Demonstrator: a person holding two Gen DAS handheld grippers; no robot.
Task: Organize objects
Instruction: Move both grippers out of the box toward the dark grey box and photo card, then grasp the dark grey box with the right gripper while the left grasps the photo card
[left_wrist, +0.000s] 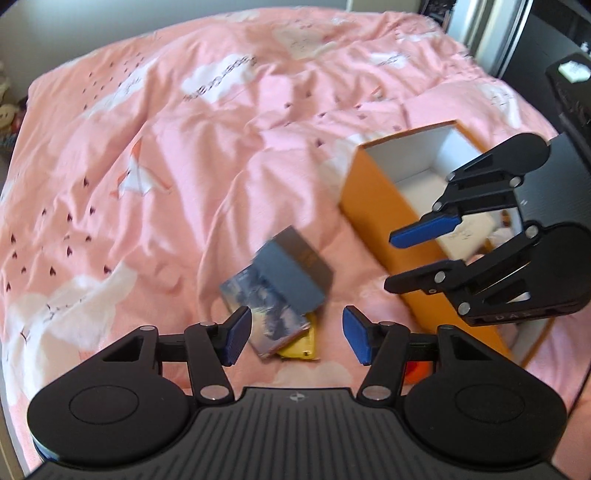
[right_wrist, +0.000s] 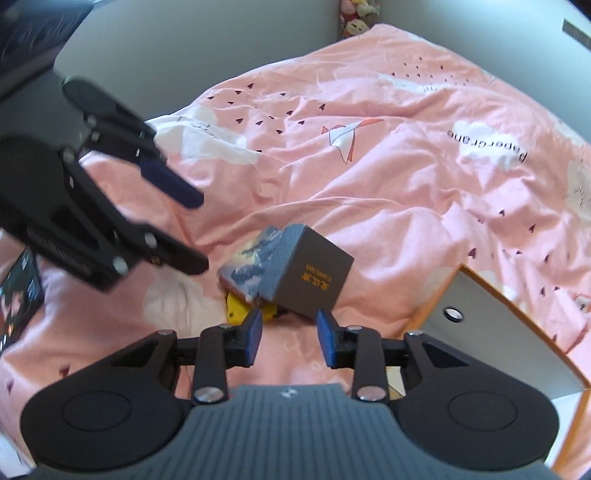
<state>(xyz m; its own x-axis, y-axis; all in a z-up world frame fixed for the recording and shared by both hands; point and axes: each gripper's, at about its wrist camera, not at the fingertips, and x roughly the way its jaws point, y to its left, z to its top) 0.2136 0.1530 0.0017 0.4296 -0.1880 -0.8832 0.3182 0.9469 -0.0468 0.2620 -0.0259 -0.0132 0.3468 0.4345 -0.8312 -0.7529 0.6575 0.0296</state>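
A small pile of items is found on the pink bedspread (left_wrist: 155, 155), just ahead of both tools. A grey-brown carton (left_wrist: 295, 273) with gold lettering lies tilted on top of a printed flat box (left_wrist: 266, 310), and a yellow item (left_wrist: 301, 345) is partly covered beneath them; what the yellow item is cannot be told. The pile is judged to lean because the soft, creased bedding gives uneven support.

The left tool (left_wrist: 297, 334) is seen with its blue pads apart and nothing between them, directly in front of the pile's near edge. The right tool (right_wrist: 290, 338) is likewise held apart and empty, its pads just short of the carton (right_wrist: 312, 278) and the yellow item (right_wrist: 240, 310). The two tools face the pile from roughly opposing sides, which is judged to allow one to steady it while the other lifts.

An open orange box (left_wrist: 384, 221) with a white interior stands to the right of the left tool, beside and partly under the right tool. Some contents are visible inside but cannot be identified. It is judged to be the receptacle, placed close so that transfers are short. In the right wrist view its wall (right_wrist: 491, 332) lies just right of the right tool.

A dark printed box (right_wrist: 22, 295) is noted at the far left edge of that view. No item is yet gripped; the carton is judged the likely next pick, and slippage of the stack is the main risk.
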